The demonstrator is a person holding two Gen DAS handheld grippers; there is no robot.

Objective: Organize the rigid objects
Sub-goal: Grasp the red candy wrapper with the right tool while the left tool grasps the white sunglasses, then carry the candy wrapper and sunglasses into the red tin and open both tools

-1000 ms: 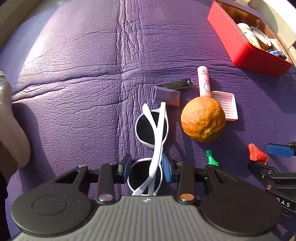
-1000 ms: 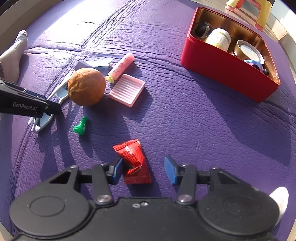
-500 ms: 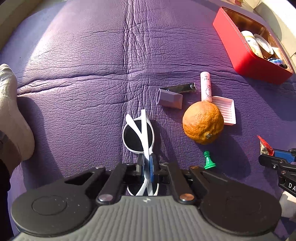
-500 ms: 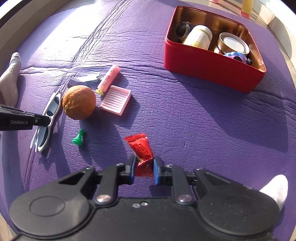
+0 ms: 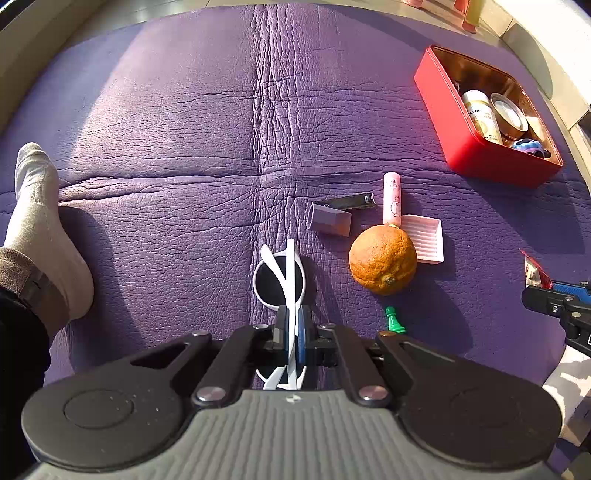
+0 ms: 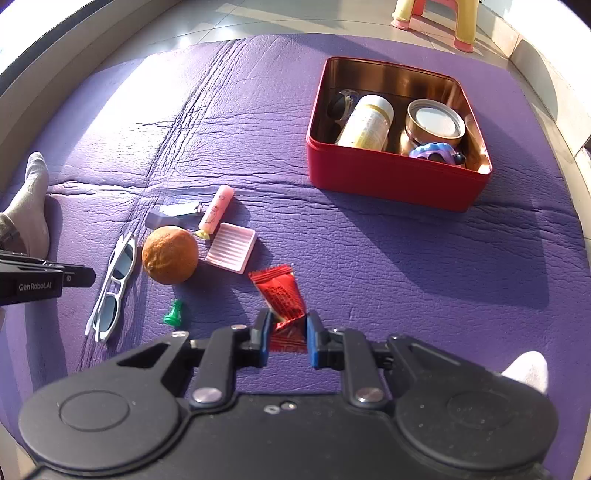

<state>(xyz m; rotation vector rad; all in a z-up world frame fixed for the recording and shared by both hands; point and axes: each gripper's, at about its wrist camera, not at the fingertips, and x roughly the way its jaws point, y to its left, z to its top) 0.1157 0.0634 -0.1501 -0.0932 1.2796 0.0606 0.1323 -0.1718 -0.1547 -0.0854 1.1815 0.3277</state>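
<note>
Sunglasses (image 5: 279,280) sit pinched in my left gripper (image 5: 291,338), just left of the orange (image 5: 383,260); my right gripper (image 6: 288,338) clamps the red packet (image 6: 279,291), right of the orange.

Home floor setting: purple padded mat (image 6: 369,266) over pale floor tiles (image 6: 258,22), plastic stool (image 6: 436,18) at upper right, socked foot (image 5: 44,229) at left, household odds and ends across the middle.
</note>
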